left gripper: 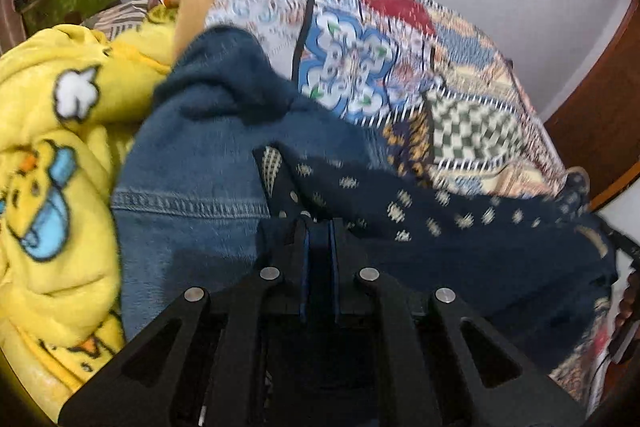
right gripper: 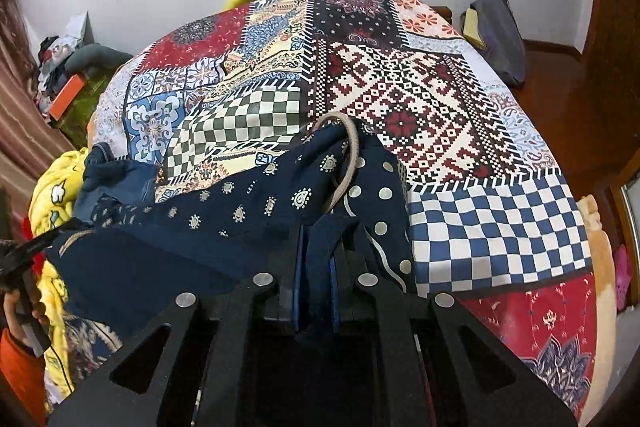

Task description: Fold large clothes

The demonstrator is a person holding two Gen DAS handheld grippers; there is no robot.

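Note:
A navy garment with small cream motifs [left gripper: 440, 227] [right gripper: 224, 211] is stretched between my two grippers above the patchwork bedspread [right gripper: 400, 99]. My left gripper [left gripper: 319, 227] is shut on one end of it. My right gripper [right gripper: 318, 239] is shut on the other end, where a polka-dot panel [right gripper: 380, 195] and a beige cord loop [right gripper: 348, 155] show. The left gripper also shows at the left edge of the right wrist view [right gripper: 24, 255], with the hand holding it.
Blue jeans [left gripper: 192, 155] and a yellow cartoon fleece [left gripper: 52, 155] lie at the bed's left side. A green box with an orange lid [right gripper: 68, 99] and piled clothes stand far left. A grey folded item [right gripper: 500, 35] lies far right. A wooden bed frame [left gripper: 592, 107] borders the bedspread.

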